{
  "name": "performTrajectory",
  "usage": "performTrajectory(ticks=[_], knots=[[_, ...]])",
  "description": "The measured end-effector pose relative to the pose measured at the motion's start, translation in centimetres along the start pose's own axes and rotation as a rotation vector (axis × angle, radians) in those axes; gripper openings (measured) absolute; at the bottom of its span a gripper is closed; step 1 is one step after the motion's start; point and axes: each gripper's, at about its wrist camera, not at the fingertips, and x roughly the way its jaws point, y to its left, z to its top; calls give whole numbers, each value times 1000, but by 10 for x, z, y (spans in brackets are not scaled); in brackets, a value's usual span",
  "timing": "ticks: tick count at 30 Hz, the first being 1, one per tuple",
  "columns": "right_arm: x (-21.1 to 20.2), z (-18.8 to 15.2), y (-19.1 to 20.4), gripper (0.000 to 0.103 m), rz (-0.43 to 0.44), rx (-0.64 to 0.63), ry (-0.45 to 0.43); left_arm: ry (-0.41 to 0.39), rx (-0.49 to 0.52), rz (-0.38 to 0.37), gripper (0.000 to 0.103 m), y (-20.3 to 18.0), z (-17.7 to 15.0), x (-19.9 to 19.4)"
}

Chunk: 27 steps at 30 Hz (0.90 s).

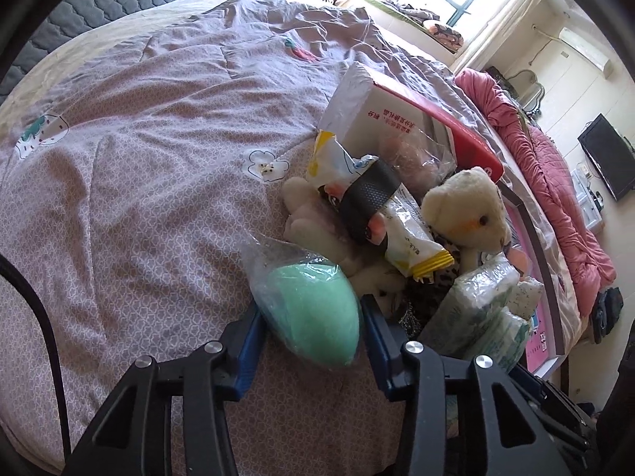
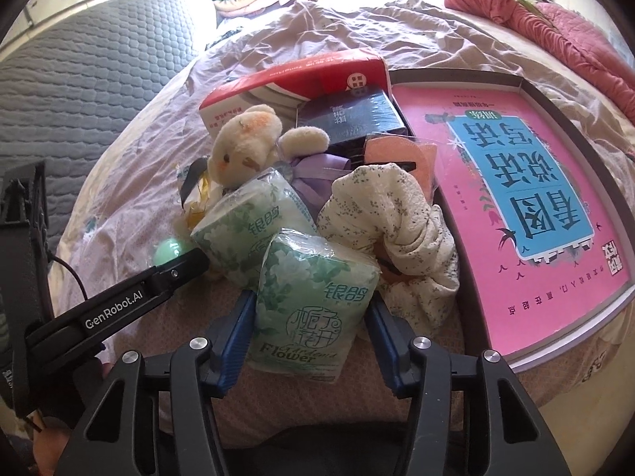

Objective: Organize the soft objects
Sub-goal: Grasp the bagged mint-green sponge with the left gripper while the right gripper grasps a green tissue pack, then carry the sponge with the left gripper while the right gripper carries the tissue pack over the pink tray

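Observation:
My left gripper is shut on a green sponge wrapped in clear plastic, its blue pads touching both sides. The sponge lies on the bed at the near left edge of a pile. My right gripper is shut on a green floral tissue pack at the front of the same pile. Behind it lie a second tissue pack, a cream teddy bear and a bunched floral cloth. In the right wrist view the left gripper's finger reaches in beside the sponge.
The pile also holds a red and white box, a dark box, a yellow snack packet and an orange sponge. A shallow tray holding a pink book lies to the right. Pink quilt beyond; padded grey headboard left.

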Motion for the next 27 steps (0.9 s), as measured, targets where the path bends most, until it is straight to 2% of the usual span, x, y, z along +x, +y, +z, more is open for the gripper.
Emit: performTrajectory(ticks=[6, 16, 20, 27], knots=[[-19, -1, -3, 55, 12, -3, -56, -14, 17, -10, 43, -1, -4, -9], [-45, -2, -5, 55, 4, -39, -139, -65, 95, -10, 42, -22, -22, -42], [-59, -2, -9, 55, -25, -73, -190, -95, 113, -16, 42, -32, -27, -57], [-77, 1, -23, 55, -18, -61, -240, -109, 163, 2, 42, -54, -37, -70]])
